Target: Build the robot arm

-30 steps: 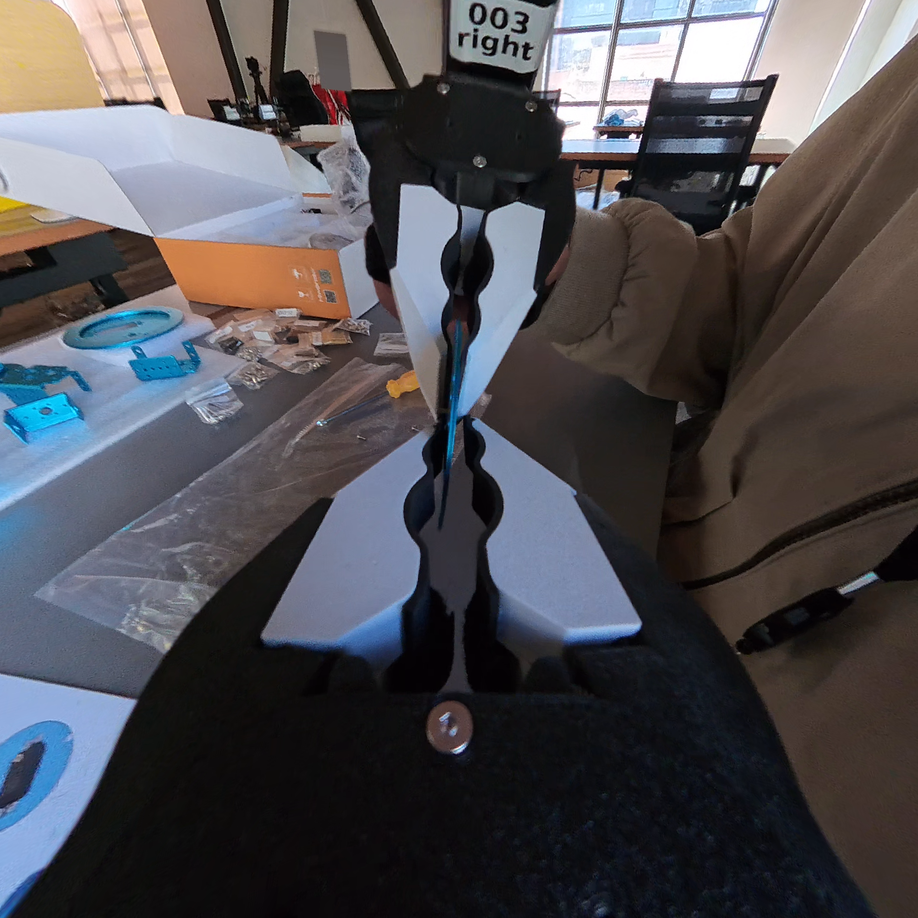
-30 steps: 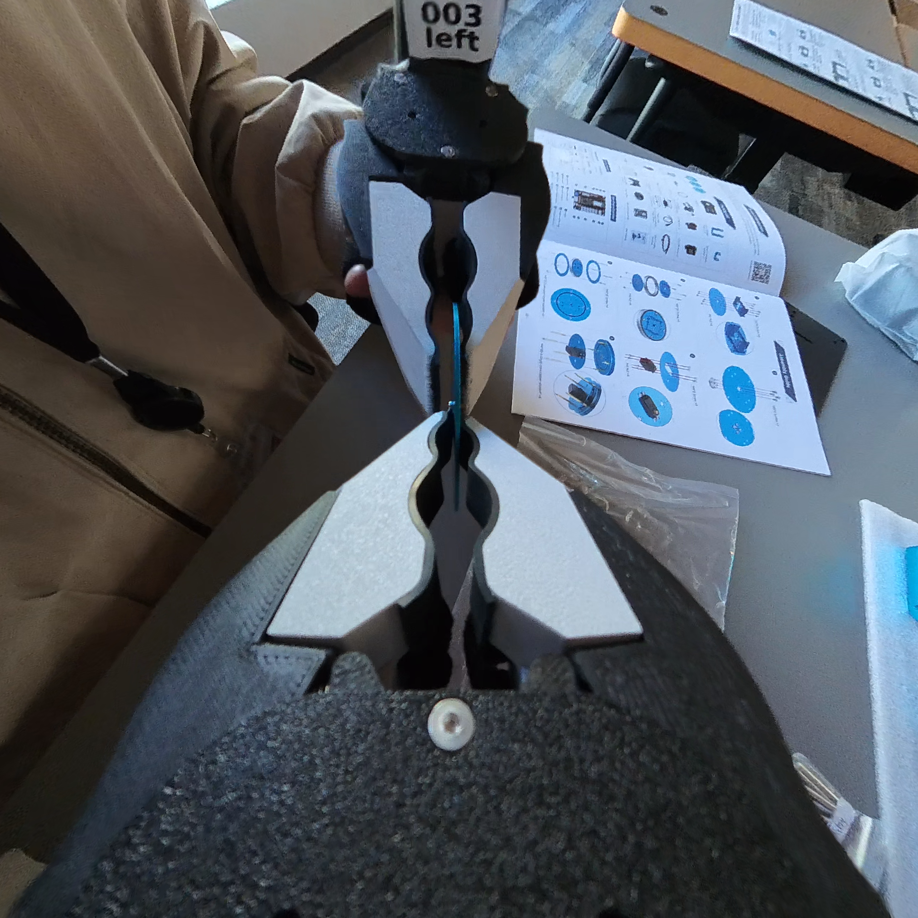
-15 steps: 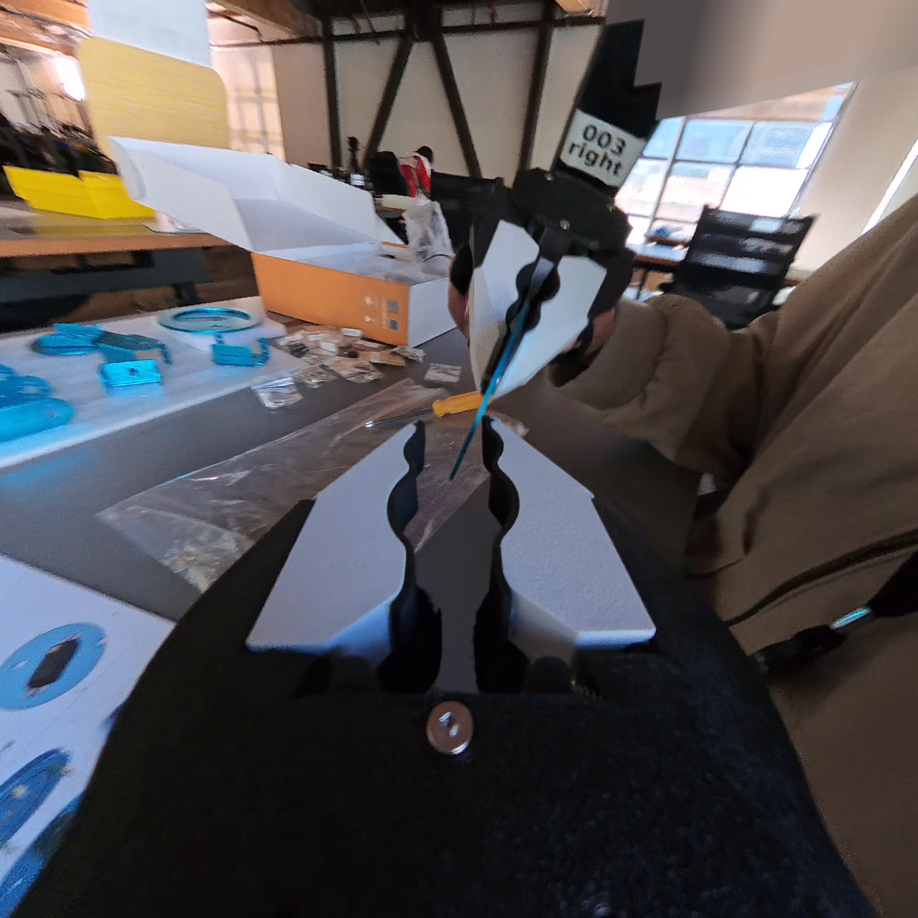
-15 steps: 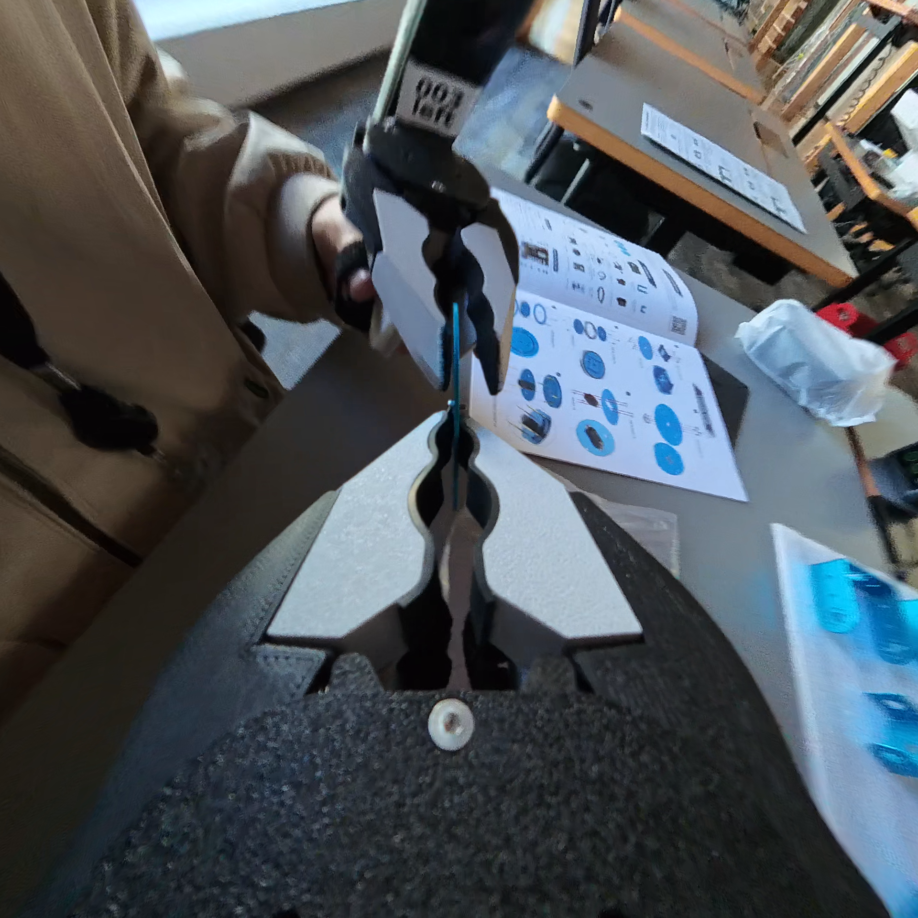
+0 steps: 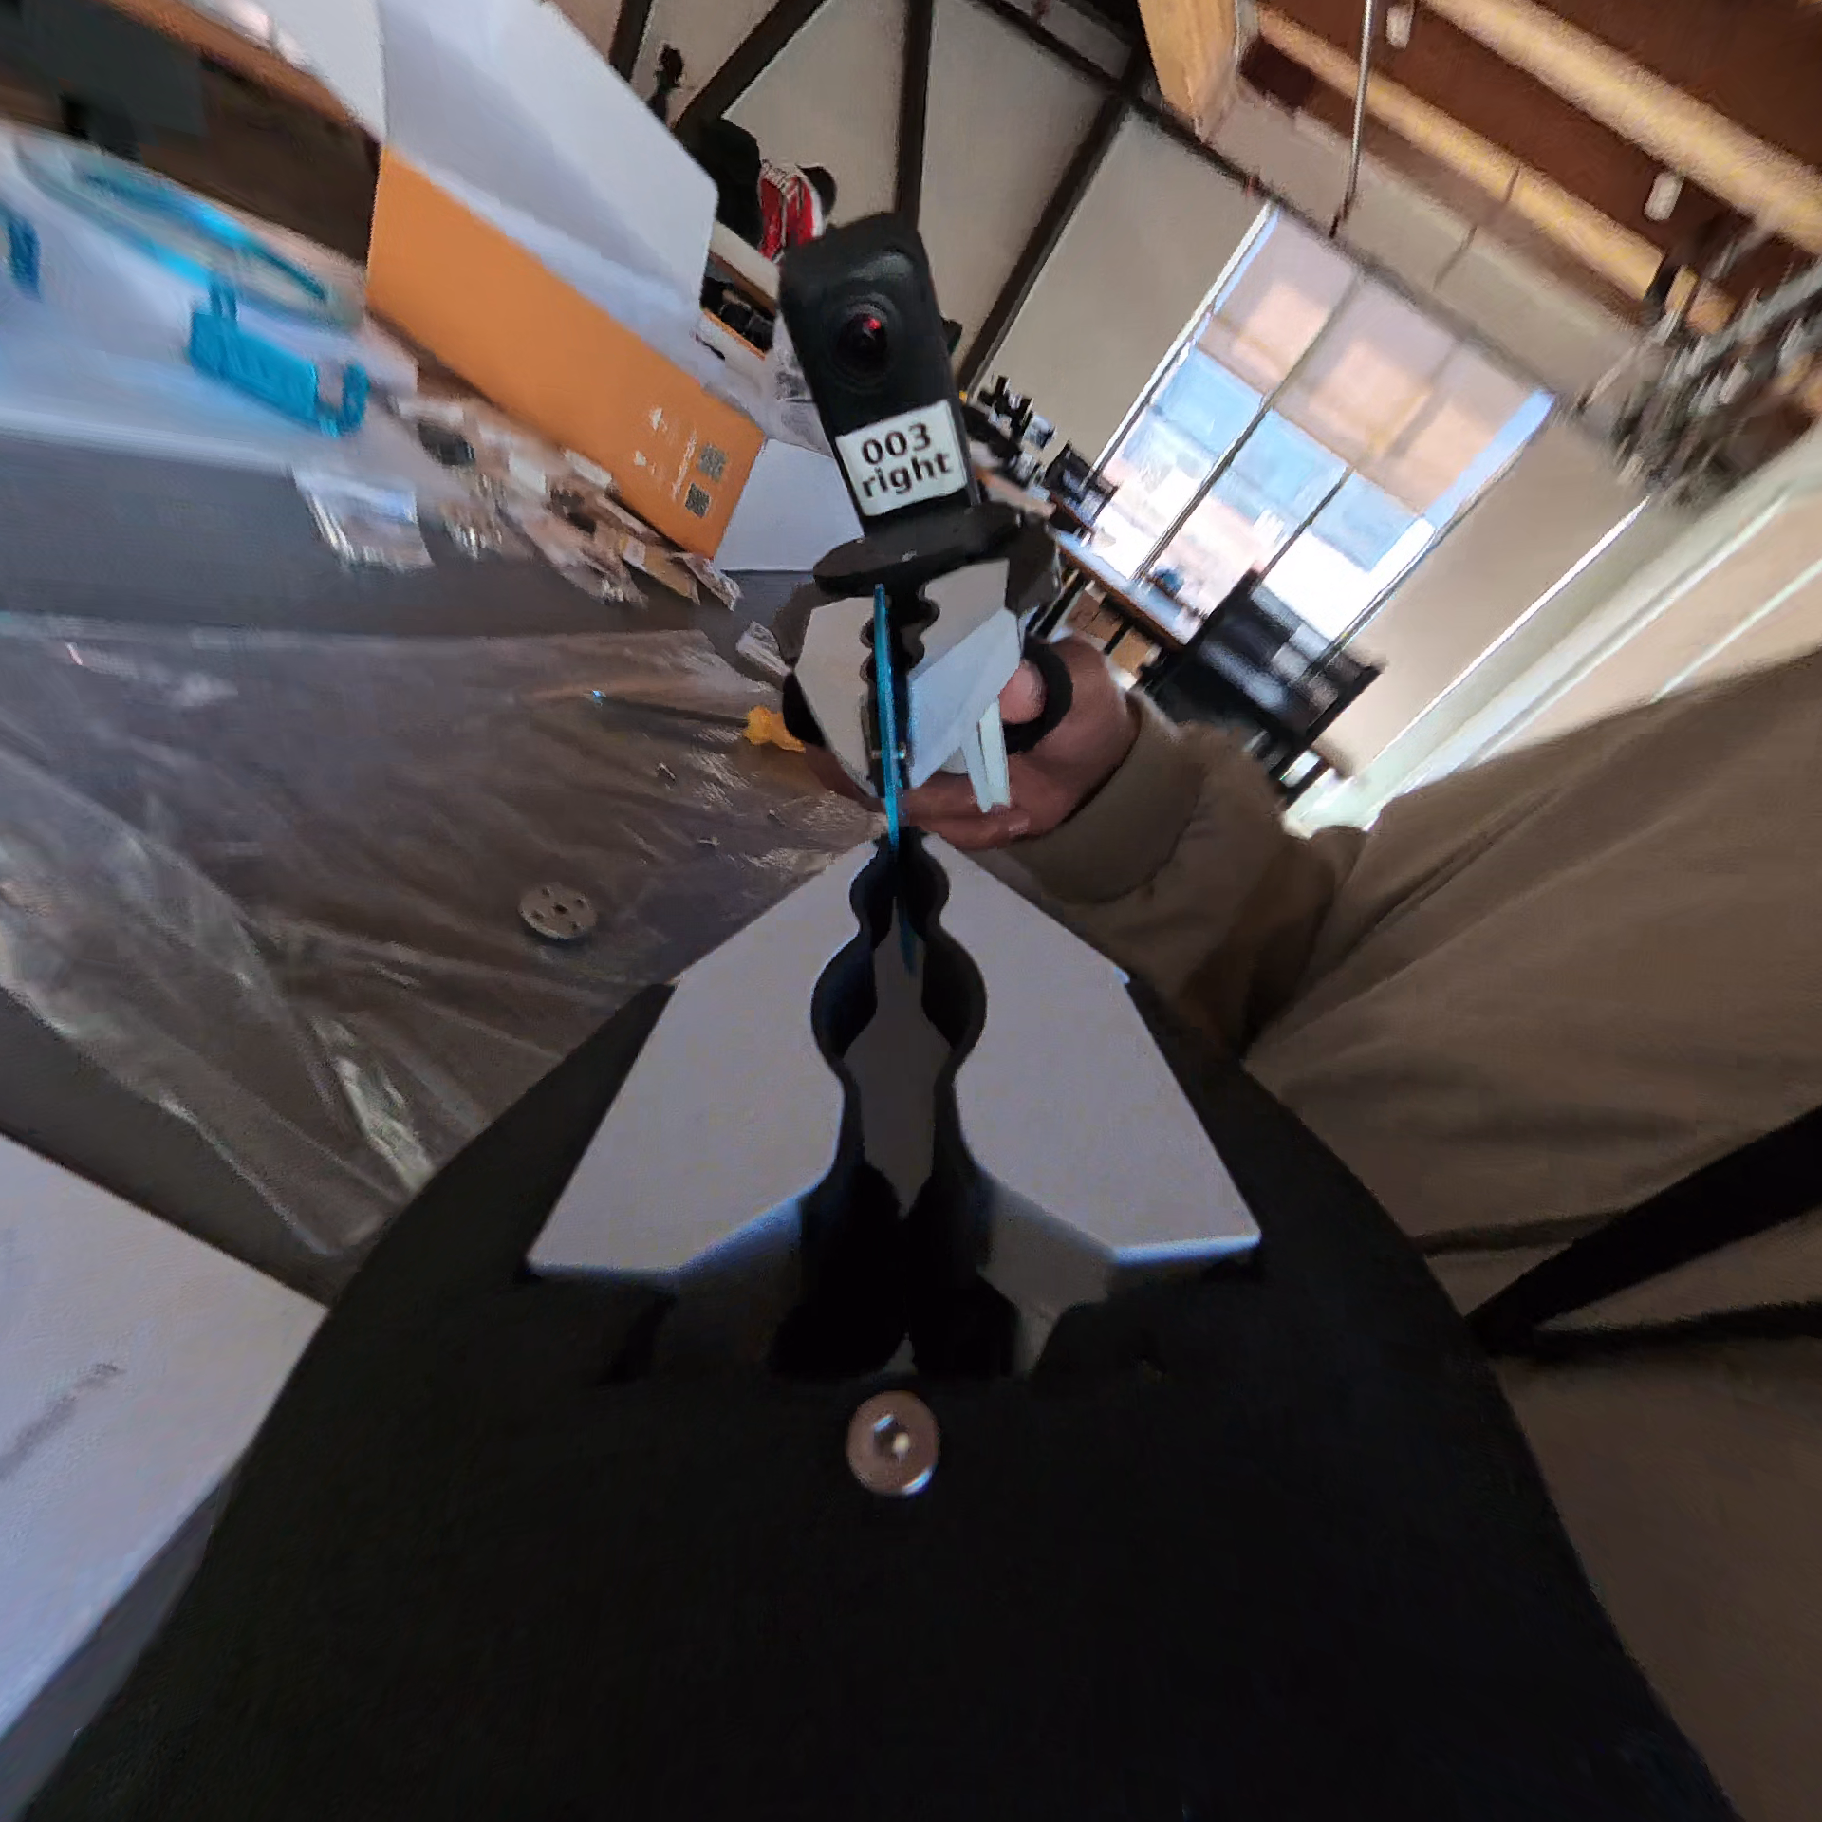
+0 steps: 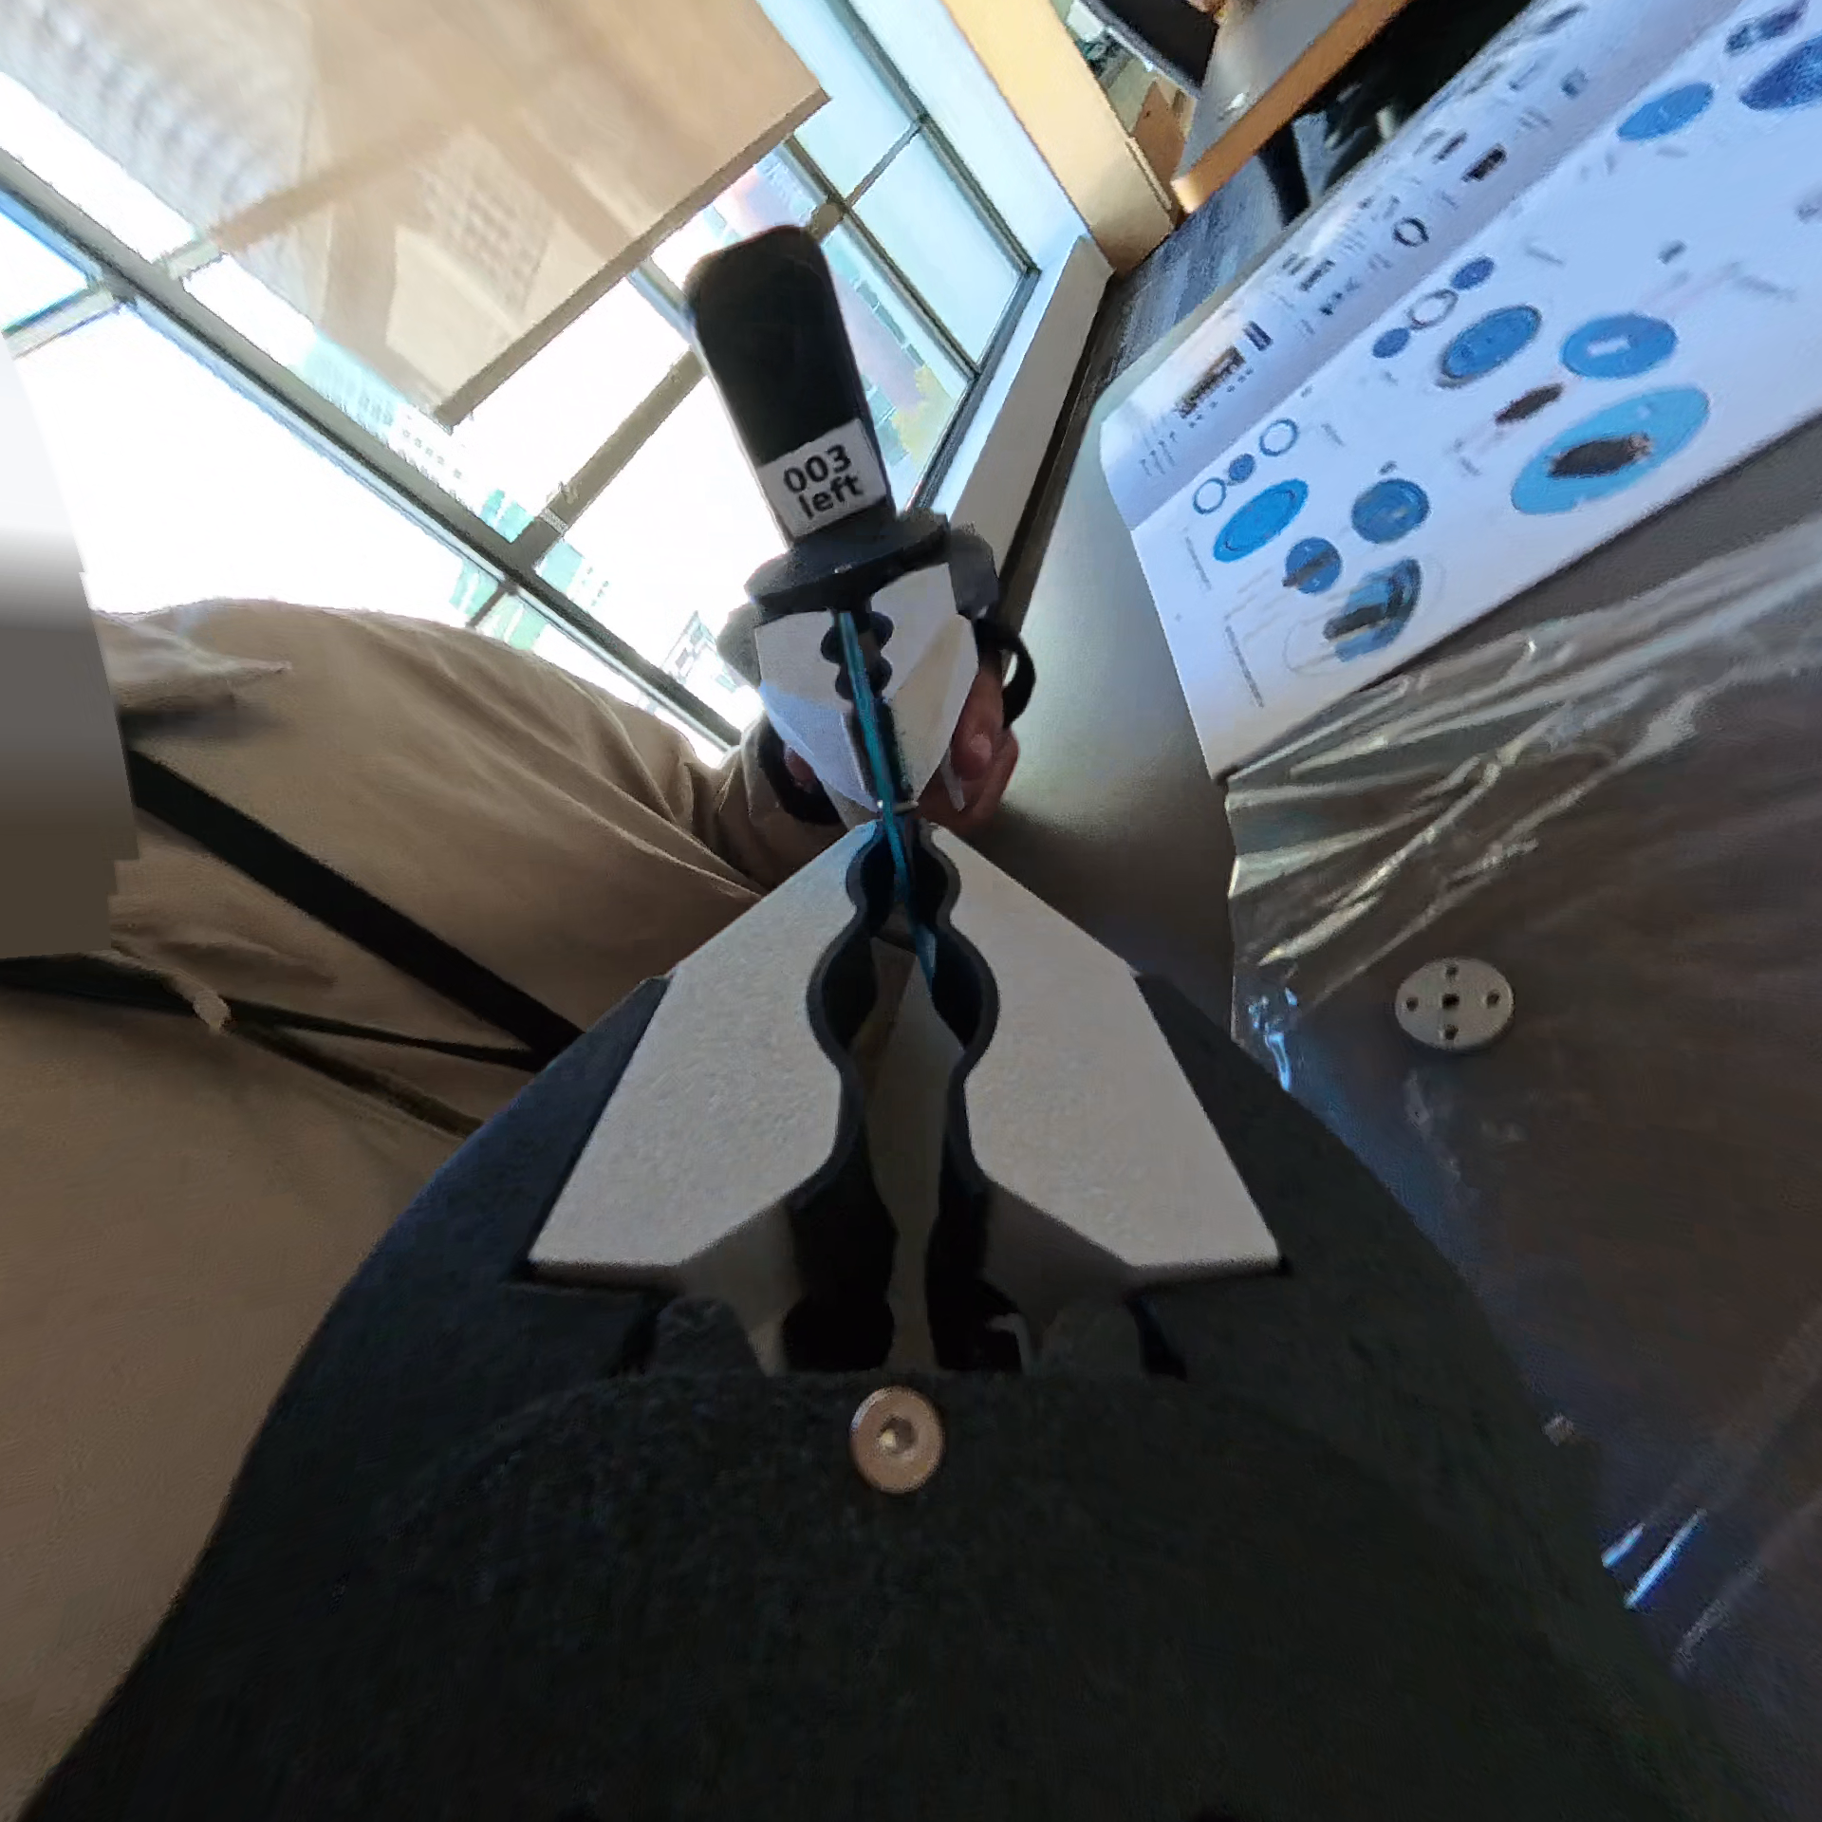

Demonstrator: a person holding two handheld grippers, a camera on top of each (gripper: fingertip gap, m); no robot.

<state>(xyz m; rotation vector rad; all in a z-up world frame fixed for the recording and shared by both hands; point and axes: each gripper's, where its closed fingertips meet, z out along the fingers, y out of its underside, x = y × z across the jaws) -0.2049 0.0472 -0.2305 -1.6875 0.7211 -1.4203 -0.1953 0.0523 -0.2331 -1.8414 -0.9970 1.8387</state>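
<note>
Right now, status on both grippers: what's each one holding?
Left gripper and right gripper tip to tip, both shut on thin blue plate, edge-on, above the table. Silver disc lies on plastic sheet, untouched.

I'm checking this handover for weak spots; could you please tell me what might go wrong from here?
1. Both the left hand-held gripper and the right hand-held gripper pinch the thin blue plate edge-on by their tips; it could slip or twist.
2. If dropped, it may land on the crinkled plastic sheet beside the small metal disc.
</note>
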